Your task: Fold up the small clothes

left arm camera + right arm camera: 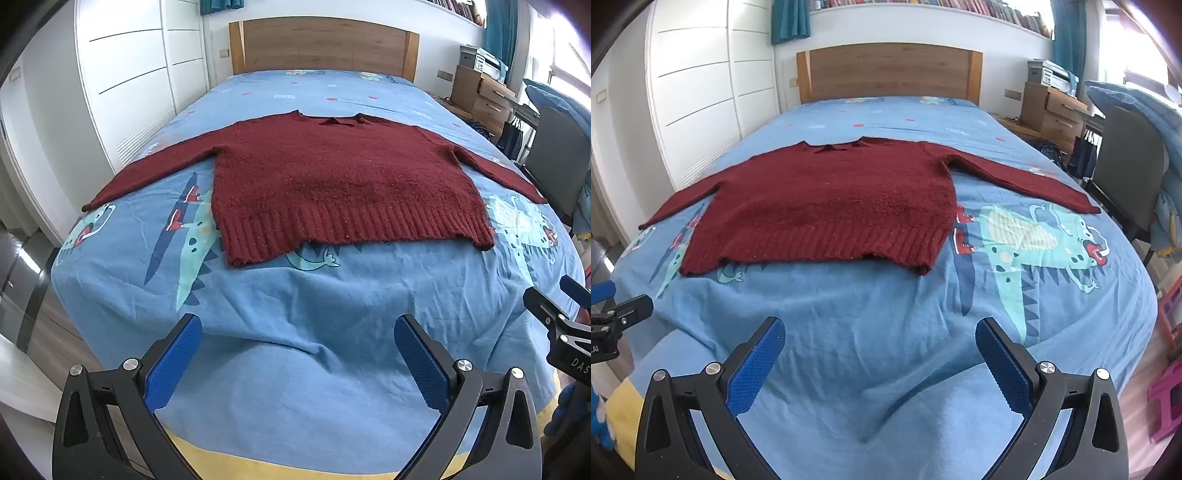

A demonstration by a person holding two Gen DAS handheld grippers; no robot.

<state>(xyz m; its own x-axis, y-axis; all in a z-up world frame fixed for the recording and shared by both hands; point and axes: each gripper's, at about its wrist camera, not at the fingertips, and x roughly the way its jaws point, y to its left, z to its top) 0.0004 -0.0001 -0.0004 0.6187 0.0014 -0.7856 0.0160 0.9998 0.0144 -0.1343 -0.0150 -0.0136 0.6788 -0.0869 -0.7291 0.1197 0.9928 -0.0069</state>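
Red knit sweater (332, 181) lies flat on the blue bed sheet (295, 314), sleeves spread, collar probably toward the headboard (321, 44). Left gripper (297, 363) and right gripper (879, 363) hover near the bed's foot, jaws spread wide, pinching nothing.

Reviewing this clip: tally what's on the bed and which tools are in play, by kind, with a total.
Dark red knit sweater, spread flat with both sleeves out: 1
Blue dinosaur-print bedspread beneath it: 1
Handheld grippers, both open and empty: 2 (left gripper, right gripper)
Total: 4
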